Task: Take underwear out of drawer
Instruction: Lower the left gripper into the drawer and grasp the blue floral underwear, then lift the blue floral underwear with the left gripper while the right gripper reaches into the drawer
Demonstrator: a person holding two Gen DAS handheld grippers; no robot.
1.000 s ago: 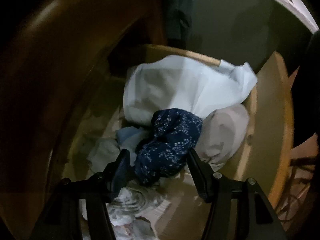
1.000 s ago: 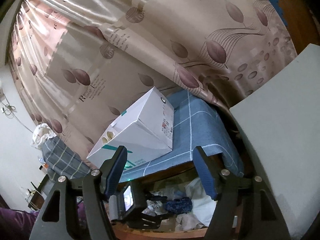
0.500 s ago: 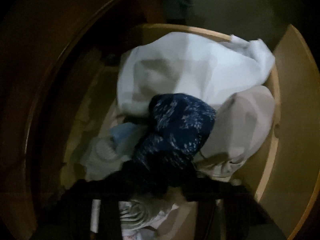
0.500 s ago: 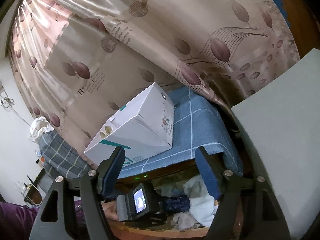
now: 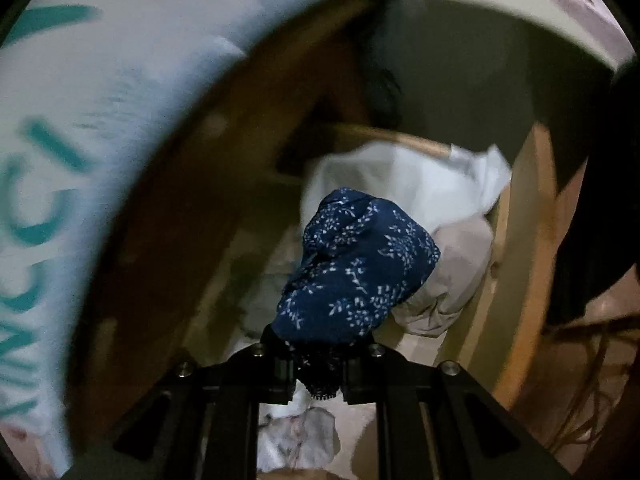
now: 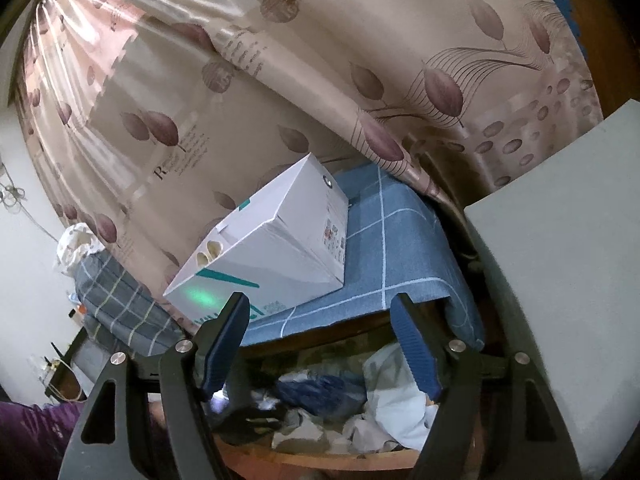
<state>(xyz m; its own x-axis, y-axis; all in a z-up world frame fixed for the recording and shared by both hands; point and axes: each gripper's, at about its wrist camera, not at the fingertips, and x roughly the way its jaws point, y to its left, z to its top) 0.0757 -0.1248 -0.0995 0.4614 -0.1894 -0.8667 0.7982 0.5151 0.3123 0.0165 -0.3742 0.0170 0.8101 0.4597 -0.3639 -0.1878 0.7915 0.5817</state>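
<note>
Navy underwear with a white floral print is pinched in my left gripper, whose jaws are closed on its lower edge; it hangs lifted above the clothes in the wooden drawer. In the right wrist view the same underwear shows blurred over the open drawer. My right gripper is open and empty, held above the drawer's front.
White cloth and beige cloth fill the drawer. A white box with teal lettering sits on a blue checked cloth above the drawer. A leaf-print curtain hangs behind. A grey panel stands at right.
My left gripper closed on the navy underwear and lifted it up and back out of the pile. The right gripper stayed open, nearly still.
</note>
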